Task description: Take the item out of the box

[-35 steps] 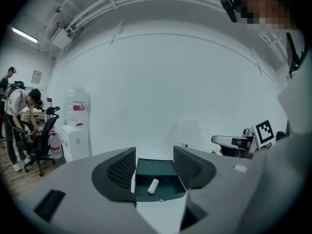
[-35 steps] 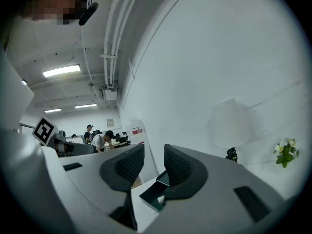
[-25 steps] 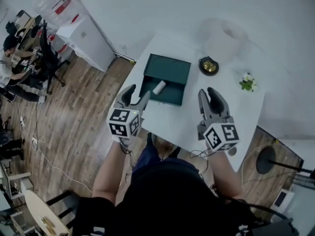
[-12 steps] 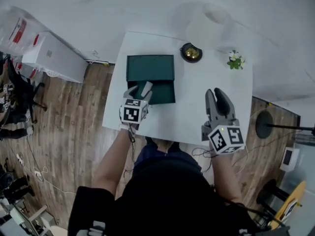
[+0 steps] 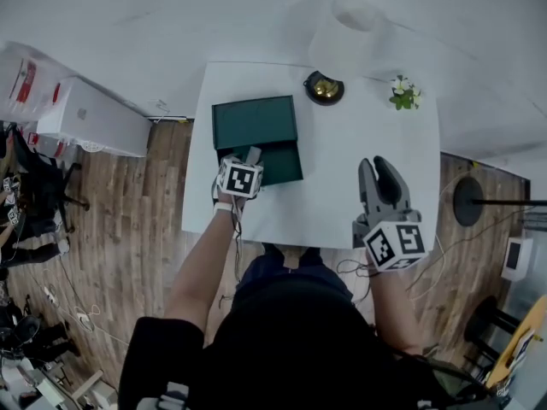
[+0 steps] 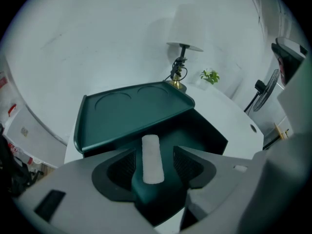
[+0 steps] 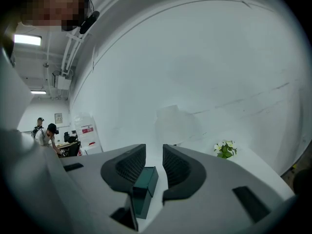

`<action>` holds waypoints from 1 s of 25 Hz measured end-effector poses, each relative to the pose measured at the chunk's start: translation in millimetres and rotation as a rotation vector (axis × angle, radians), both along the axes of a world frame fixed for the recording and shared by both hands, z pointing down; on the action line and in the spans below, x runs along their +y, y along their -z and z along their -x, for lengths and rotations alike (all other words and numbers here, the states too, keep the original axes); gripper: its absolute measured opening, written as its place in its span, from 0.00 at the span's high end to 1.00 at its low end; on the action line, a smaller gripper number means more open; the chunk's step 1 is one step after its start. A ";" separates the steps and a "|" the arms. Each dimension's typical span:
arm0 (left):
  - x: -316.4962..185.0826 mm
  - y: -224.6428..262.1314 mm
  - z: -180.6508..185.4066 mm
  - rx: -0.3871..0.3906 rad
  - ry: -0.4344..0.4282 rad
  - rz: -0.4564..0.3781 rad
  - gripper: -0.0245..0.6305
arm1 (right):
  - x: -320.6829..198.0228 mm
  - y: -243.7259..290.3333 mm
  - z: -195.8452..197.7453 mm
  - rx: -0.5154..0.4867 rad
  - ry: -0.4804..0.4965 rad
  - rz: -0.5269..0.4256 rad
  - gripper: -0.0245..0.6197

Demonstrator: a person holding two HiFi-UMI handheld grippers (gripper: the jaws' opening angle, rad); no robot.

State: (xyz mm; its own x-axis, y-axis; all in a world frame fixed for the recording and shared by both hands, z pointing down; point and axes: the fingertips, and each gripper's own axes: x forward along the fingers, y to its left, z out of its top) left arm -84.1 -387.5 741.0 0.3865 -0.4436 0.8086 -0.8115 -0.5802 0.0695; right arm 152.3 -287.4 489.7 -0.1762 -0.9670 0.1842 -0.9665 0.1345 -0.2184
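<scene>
The left gripper's fingers are spread wide on either side of the white item. Neither pad appears to press on it, so it is framed rather than gripped. The item lies lengthwise on the floor of the dark green box, close to the box's near wall. The open lid leans back toward the far edge of the table. The box sits by the table's left edge, nearer the far corner.

The right gripper's fingers have just been closing to a narrow gap with nothing between them. It hovers over the near right part of the table, well apart from the box.

Nothing steadies the box, and that looks like the main risk. If a fingertip catches the near wall as the fingers close, the box could slide or tip. The rounded item could also roll out from between the pads if they meet it off-centre. A knock to the lid might drop it onto the gripper.
</scene>
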 end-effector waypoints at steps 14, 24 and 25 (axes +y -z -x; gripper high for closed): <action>11.6 -20.5 -5.9 -0.081 -0.033 0.148 0.78 | 12.1 2.4 -31.0 -0.019 -0.021 -0.007 0.81; 36.7 48.9 -8.1 0.028 -0.053 0.038 0.78 | 5.3 17.1 -3.9 -0.020 0.057 -0.039 0.83; 42.5 57.5 -10.6 0.067 -0.052 0.040 0.78 | 4.4 19.2 0.4 -0.019 0.067 -0.044 0.83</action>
